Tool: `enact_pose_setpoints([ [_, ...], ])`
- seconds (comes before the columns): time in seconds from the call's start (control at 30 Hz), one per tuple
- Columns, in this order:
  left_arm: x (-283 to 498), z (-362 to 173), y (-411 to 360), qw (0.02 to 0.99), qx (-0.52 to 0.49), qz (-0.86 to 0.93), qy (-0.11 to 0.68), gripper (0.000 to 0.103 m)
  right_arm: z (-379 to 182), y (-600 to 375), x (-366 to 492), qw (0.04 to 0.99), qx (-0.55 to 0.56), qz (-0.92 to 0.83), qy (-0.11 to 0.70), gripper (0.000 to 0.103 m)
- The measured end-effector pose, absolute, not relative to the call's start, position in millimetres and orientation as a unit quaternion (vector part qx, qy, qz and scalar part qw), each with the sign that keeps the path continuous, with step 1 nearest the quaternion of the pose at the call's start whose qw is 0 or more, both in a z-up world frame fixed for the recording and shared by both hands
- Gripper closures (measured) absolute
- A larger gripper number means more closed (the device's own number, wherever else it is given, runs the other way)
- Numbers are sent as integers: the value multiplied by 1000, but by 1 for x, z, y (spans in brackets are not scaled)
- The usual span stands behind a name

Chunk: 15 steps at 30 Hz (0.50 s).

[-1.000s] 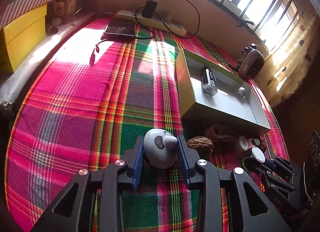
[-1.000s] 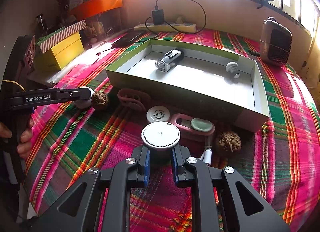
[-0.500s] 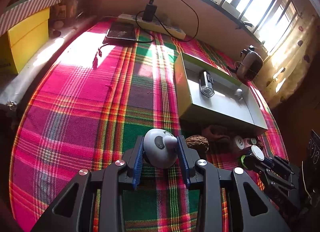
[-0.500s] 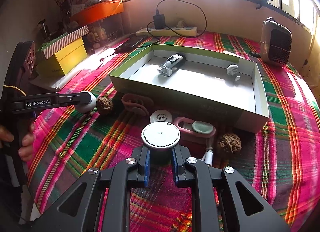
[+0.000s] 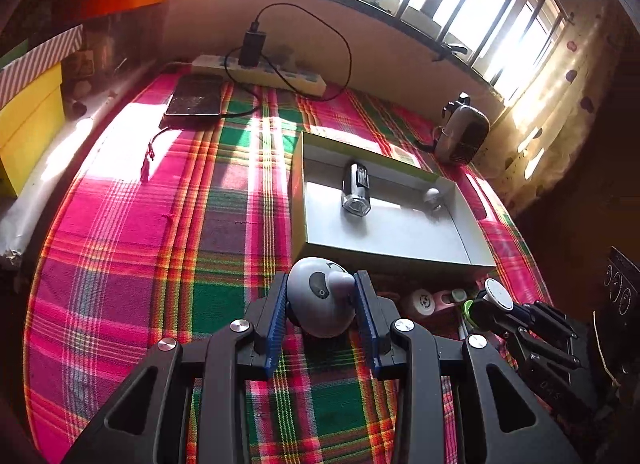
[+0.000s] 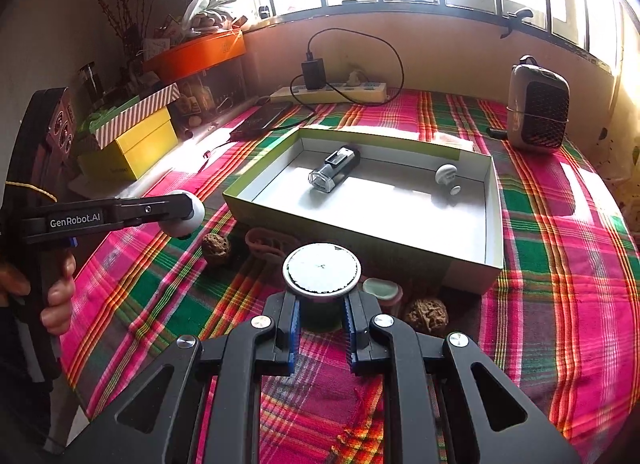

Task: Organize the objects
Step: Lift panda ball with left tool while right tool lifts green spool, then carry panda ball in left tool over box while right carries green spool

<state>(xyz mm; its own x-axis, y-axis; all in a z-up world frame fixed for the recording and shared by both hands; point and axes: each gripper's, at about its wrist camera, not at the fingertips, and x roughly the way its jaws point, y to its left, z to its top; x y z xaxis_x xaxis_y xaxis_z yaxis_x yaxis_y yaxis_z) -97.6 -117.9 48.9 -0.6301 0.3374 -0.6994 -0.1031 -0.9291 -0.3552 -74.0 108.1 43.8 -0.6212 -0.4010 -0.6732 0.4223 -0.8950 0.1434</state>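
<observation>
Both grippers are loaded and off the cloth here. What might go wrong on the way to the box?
1. The left gripper pinches a smooth rounded grey object; it may slip out.
2. The right gripper grips a white-lidded container below the lid; tilting could tip it.
3. The box wall faces both hands; a low approach may hit it or the walnuts in front.

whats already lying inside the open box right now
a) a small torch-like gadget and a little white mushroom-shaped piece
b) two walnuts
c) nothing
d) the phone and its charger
a: the right wrist view shows the box holding a clear-ended gadget and a small white mushroom-shaped piece; the walnuts sit outside on the cloth.
</observation>
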Motion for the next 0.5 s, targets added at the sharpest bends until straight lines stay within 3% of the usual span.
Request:
enact_pose_setpoints([
  [0.5,-138,63,-72,166,-410,890,-111,73,60,136,-113,185,361,-914,2,85],
])
